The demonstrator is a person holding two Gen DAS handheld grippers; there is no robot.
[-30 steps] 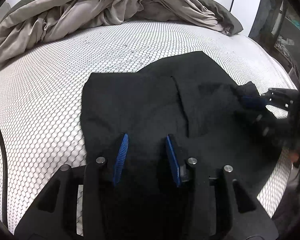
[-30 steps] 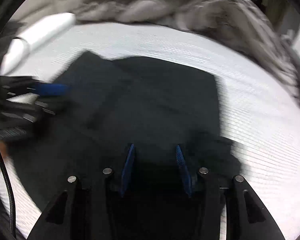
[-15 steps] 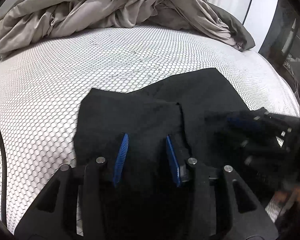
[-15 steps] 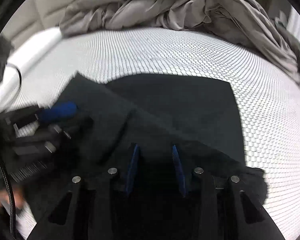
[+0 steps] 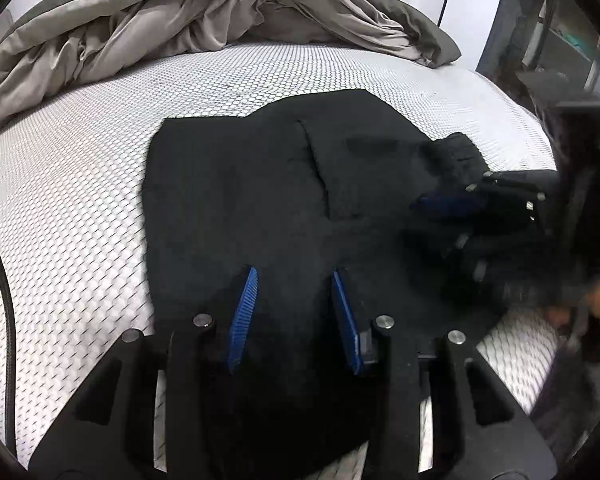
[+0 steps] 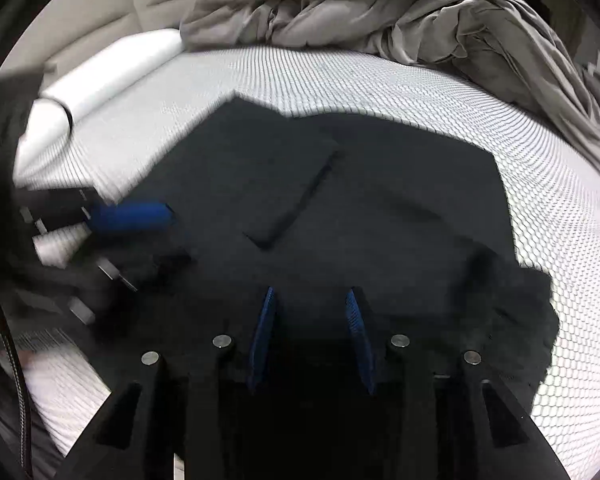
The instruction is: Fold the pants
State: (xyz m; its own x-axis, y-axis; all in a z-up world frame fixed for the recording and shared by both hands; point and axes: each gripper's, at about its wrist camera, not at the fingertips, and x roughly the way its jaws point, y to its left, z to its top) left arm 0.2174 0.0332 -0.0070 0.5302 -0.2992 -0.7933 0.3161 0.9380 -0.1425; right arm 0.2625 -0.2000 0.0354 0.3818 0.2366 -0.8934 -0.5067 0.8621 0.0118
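The black pants lie folded on the bed, filling the middle of both wrist views against the white honeycomb-patterned mattress cover. The cloth is flat and matte, with straight outer edges at the upper left and upper right of the left wrist frame. One folded layer overlaps another, and its edge runs as a dark seam down the centre; in the right wrist view the same overlap shows as a slanted flap edge. A rumpled, thicker bunch of cloth sits at the lower right of the right wrist frame.

The left gripper hangs over the near part of the pants at the lower centre, jaws parted with only cloth seen between the blue pads, gripping nothing. The right gripper is likewise parted over the near edge, holding nothing.

A crumpled grey duvet fills the top of both frames.
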